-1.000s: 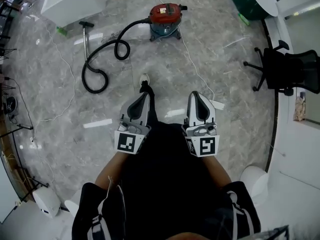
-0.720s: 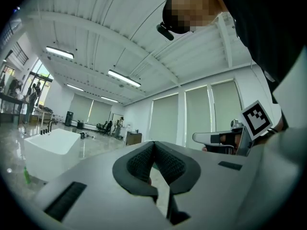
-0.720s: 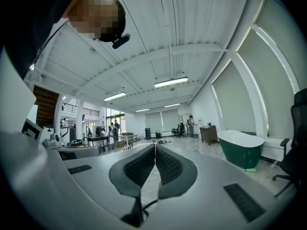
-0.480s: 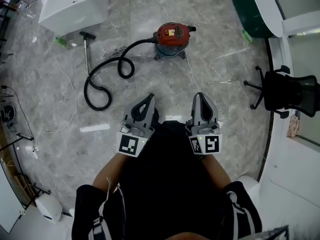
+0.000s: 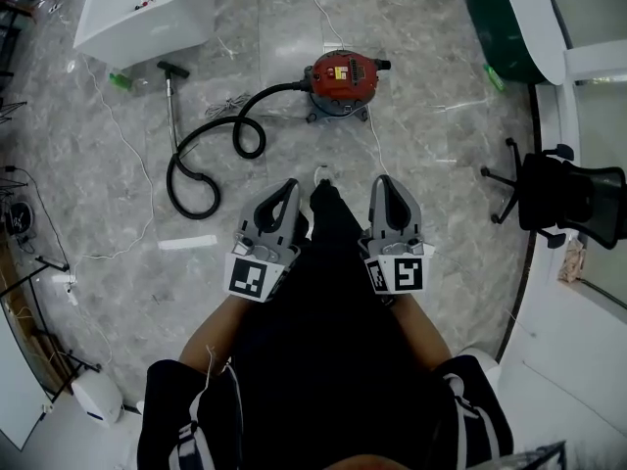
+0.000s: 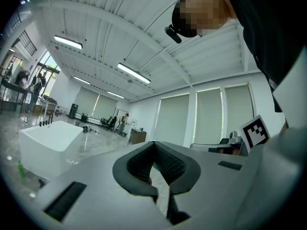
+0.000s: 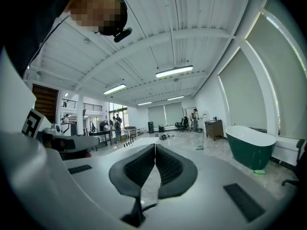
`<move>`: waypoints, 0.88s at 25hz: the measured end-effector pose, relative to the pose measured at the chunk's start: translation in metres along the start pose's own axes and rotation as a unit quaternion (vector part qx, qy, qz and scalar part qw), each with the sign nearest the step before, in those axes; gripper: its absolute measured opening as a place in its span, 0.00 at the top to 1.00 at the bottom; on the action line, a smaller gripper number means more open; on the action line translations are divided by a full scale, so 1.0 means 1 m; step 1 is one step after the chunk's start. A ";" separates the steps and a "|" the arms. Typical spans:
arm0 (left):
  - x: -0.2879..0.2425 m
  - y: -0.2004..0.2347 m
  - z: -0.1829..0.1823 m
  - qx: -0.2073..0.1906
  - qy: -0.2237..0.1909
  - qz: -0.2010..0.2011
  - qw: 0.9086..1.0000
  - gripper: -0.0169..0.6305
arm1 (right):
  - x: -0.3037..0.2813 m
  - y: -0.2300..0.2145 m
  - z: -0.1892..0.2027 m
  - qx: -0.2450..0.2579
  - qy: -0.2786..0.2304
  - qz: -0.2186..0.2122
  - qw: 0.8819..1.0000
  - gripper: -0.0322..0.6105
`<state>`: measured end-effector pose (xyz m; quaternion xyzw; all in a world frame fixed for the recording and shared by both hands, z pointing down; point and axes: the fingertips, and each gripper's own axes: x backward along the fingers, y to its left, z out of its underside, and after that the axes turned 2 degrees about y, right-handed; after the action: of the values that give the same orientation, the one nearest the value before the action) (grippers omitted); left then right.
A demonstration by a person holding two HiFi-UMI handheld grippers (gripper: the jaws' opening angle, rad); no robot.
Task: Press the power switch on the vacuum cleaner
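With our left gripper (image 5: 287, 190) and right gripper (image 5: 385, 184) both clenched on nothing, we could trip on the cord (image 5: 376, 145) lying before the far vacuum (image 5: 343, 74).

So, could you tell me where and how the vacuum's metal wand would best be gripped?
Probably mid-shaft on the metal wand, the left gripper coming straight down from above and closing across its width: it lies flat on the floor, thin and straight, and its near end runs into the looped hose.
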<state>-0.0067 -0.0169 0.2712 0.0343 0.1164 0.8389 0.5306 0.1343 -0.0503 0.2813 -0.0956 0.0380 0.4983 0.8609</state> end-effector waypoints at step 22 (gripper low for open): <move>-0.122 0.089 0.025 -0.007 0.021 -0.102 0.995 0.95 | -0.287 -0.141 0.242 0.101 0.292 -0.090 0.947 0.92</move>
<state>-0.0273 -0.1587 0.3246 0.0012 0.1246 0.7820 0.6107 0.1054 -0.3137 0.5821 -0.1525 0.3288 0.3630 0.8584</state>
